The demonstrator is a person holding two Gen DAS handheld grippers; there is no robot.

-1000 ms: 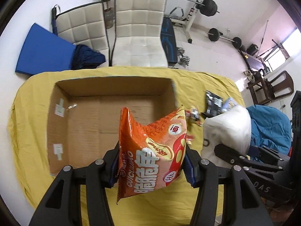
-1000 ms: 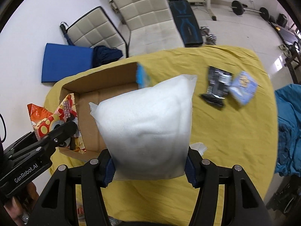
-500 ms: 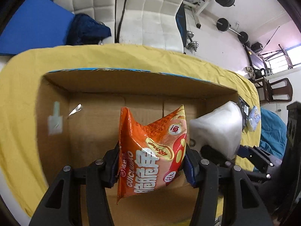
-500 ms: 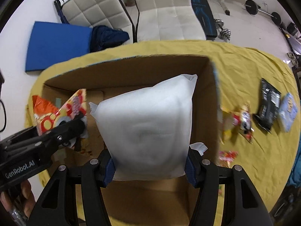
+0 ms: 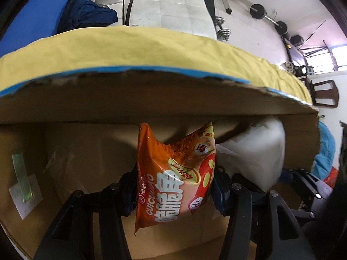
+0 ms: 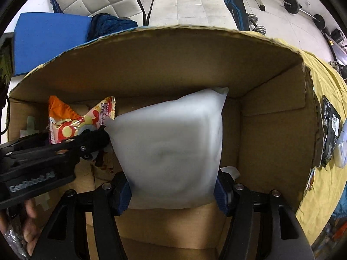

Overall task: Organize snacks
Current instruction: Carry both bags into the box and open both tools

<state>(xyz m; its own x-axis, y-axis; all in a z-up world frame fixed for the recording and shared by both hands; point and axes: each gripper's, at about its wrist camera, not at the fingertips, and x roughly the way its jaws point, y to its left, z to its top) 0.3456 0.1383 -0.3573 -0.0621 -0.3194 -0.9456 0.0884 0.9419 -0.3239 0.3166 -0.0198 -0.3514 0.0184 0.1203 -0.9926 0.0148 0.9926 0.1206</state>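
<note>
Two bags now hang inside the cardboard box (image 6: 271,112), lowered from above it: left gripper (image 5: 174,192) jaws clamp the orange chip bag (image 5: 175,173), while right gripper (image 6: 173,191) jaws, just loosening, hold the white bag (image 6: 169,149) at 3 o'clock of it; release seems next.

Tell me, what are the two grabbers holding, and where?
Left gripper pinches an orange snack bag at its lower sides; right gripper a white bag likewise.

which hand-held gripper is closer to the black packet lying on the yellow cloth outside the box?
Right. The right hand-held gripper is inside the box beside the wall nearest the black packet; the left hand-held gripper is further away.
</note>
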